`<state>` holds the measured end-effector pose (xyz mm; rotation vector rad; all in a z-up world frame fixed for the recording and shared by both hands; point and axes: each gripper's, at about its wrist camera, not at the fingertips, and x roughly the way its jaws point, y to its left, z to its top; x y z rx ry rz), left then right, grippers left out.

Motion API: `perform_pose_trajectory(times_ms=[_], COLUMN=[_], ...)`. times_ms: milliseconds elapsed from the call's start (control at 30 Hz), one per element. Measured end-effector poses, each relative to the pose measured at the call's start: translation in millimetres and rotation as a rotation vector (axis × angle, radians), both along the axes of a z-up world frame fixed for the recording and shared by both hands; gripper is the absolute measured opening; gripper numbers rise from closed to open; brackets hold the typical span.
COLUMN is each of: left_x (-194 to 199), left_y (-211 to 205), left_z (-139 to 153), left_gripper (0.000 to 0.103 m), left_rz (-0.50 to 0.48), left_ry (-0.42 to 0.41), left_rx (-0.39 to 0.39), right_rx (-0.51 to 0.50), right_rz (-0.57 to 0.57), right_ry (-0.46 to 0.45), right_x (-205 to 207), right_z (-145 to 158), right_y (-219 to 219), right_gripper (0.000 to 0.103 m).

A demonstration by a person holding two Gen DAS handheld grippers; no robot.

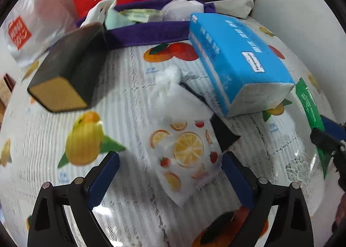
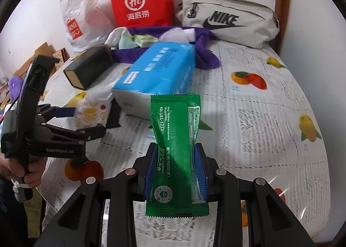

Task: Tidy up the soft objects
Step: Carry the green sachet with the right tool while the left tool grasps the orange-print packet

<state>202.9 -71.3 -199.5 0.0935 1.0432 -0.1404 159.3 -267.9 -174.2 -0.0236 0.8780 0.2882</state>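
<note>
Table [image 2: 248,99] | 1 green packet [image 2: 176,156] clamped, right claw [image 2: 176,169] | 1 tissue pack [image 2: 160,69]

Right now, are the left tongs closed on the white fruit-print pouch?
No, the left tongs stand open, their blue pads either side of the white fruit-print pouch without pressing on it.
</note>
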Motion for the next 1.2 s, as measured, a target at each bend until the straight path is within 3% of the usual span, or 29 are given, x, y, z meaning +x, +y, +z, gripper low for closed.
perform_pose_trajectory(times_ms=[133,367,567,800,1200], left_x=[2,-4,-15,-28,-39], left_y=[0,0,14,23,60], left_z=[3,9,13,18,38], left_gripper=[0.086,0.044,0.018,0.007,0.007], left_rz=[-0.018,-0.049,-0.053,-0.04,0.026], left_ry=[-0.015,-0.01,0.026,0.026,-0.004], left_rx=[-0.012,-0.03,-0.1,-0.118,-0.15], right_rx=[0.012,0.033,0.051,0.045,0.036], right_rz=[-0.011,-0.007,0.002,0.002,0.007], right_ry=[0.005,0.006,-0.002,-0.015,-0.042], right_x=[3,3,-2,-7,-5], right_z=[-2,-3,-2,5,28], right_y=[-7,-9,-7,-3,10], right_gripper=[0.034,0.034,0.034,0.034,0.034])
